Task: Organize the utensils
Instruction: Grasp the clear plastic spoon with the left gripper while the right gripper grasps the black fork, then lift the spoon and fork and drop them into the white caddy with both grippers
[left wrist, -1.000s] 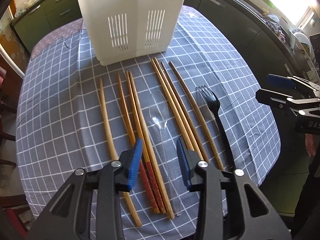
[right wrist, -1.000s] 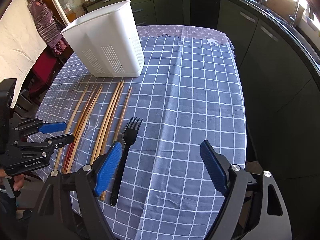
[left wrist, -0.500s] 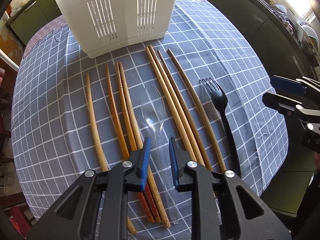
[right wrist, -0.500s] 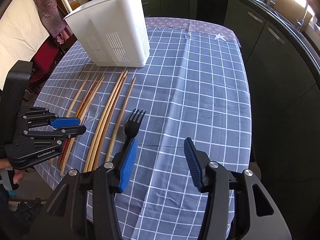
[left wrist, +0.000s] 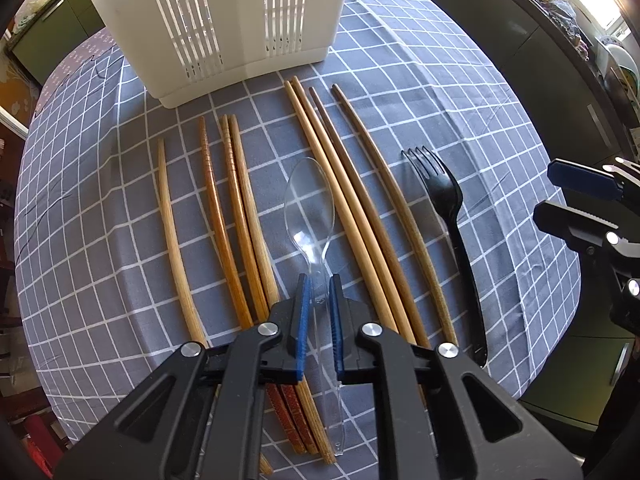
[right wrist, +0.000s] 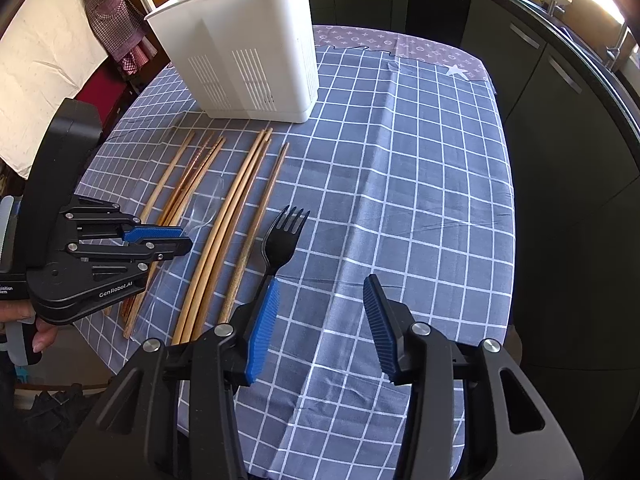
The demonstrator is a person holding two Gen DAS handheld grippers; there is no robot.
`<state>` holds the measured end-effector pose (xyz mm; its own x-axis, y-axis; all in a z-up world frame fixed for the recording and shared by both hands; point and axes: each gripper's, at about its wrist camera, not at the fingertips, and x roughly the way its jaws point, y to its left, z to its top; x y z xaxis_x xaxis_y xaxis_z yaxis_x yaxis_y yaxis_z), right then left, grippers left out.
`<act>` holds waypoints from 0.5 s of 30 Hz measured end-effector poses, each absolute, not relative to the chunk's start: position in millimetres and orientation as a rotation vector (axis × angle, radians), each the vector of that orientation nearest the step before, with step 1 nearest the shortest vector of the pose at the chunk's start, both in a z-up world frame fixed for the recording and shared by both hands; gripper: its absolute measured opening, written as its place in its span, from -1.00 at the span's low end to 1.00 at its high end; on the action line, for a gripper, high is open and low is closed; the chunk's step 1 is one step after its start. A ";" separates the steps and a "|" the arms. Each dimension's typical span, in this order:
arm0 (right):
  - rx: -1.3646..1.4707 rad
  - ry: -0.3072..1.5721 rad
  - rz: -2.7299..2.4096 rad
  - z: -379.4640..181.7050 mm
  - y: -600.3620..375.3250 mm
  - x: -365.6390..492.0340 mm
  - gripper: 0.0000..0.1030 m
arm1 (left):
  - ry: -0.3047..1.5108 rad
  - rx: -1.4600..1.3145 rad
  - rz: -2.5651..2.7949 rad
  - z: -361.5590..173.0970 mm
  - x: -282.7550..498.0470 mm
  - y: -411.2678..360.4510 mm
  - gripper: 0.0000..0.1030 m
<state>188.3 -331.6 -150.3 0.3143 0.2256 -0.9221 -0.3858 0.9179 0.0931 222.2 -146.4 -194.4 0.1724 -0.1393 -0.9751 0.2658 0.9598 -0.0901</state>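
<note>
A clear plastic spoon [left wrist: 309, 204] lies on the checked tablecloth among several wooden chopsticks [left wrist: 344, 204]. My left gripper [left wrist: 319, 280] has its blue pads closed around the spoon's handle, low over the cloth; it also shows in the right wrist view [right wrist: 160, 240]. A black plastic fork [left wrist: 448, 204] lies to the right of the chopsticks and also shows in the right wrist view [right wrist: 282, 240]. My right gripper [right wrist: 322, 308] is open and empty, above the cloth, its left pad over the fork's handle. A white slotted utensil holder [left wrist: 224, 12] stands behind the utensils.
The blue-grey checked tablecloth [right wrist: 400, 184] covers an oval table. Dark kitchen cabinets [right wrist: 560, 92] run along the right side. A red chair and hanging cloths [right wrist: 108, 12] stand to the left of the table.
My left gripper moved forward and down and closed from wide open onto the spoon's handle. My right gripper moved forward toward the fork and its jaws narrowed somewhat.
</note>
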 end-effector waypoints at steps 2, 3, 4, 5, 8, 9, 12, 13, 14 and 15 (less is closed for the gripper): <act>-0.153 1.198 0.413 -150.5 -329.0 188.3 -0.23 | 1.356 0.098 -0.291 -192.5 223.8 -142.6 -0.83; -0.147 1.210 0.420 -151.7 -327.5 188.6 -0.28 | 1.347 0.088 -0.294 -190.3 223.7 -141.4 -0.83; -0.143 1.224 0.427 -154.0 -325.3 187.6 -0.29 | 1.337 0.083 -0.297 -187.2 222.8 -140.4 -0.83; -0.143 1.240 0.432 -156.7 -322.8 187.6 -0.33 | 1.326 0.078 -0.299 -182.5 221.3 -137.6 -0.83; -0.131 1.294 0.447 -167.1 -314.1 188.0 -0.54 | 1.284 0.068 -0.300 -170.9 218.3 -132.5 -0.83; -0.131 1.308 0.449 -170.5 -311.3 188.2 -0.55 | 1.270 0.066 -0.300 -167.3 217.3 -131.1 -0.83; -0.121 1.334 0.445 -177.0 -303.9 191.2 -0.59 | 1.232 0.059 -0.302 -155.7 214.4 -124.9 -0.83; -0.124 1.335 0.435 -179.0 -302.2 192.8 -0.59 | 1.220 0.058 -0.303 -153.0 213.5 -124.8 -0.83; -0.122 1.340 0.428 -181.0 -300.4 194.8 -0.59 | 1.208 0.057 -0.302 -148.4 209.3 -125.0 -0.83; -0.116 1.350 0.425 -183.3 -299.0 196.9 -0.59 | 1.197 0.055 -0.301 -145.0 209.3 -124.3 -0.83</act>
